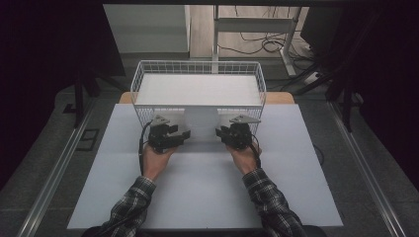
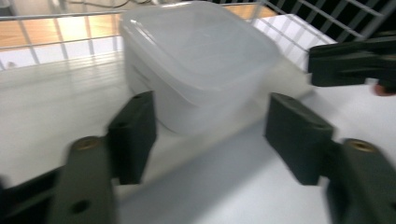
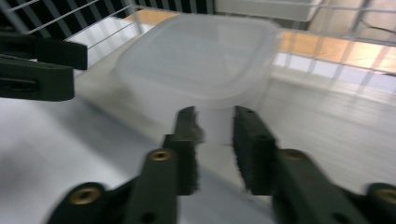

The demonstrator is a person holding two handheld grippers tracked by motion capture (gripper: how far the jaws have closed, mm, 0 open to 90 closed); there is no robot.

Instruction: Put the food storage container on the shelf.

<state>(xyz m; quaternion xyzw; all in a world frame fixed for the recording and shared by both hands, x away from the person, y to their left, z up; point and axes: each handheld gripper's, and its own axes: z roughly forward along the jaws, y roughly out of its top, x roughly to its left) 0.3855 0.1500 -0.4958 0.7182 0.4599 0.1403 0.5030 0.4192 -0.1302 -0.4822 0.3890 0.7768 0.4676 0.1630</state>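
A translucent lidded tub (image 1: 201, 124) stands on the bench (image 1: 207, 187), just in front of the wire basket (image 1: 197, 69). The left gripper (image 1: 184, 133) is released, jaws spread beside it. The right gripper (image 1: 218, 132) has its jaws narrowed, nothing between them.

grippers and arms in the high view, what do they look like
Both the left gripper and the right gripper are black, blocky tools, each topped by a grey three-cornered plate. A black cable trails from each. In the gripper views the jaws are flat matte black bars with brass-coloured screw holes. The person wears dark plaid sleeves.
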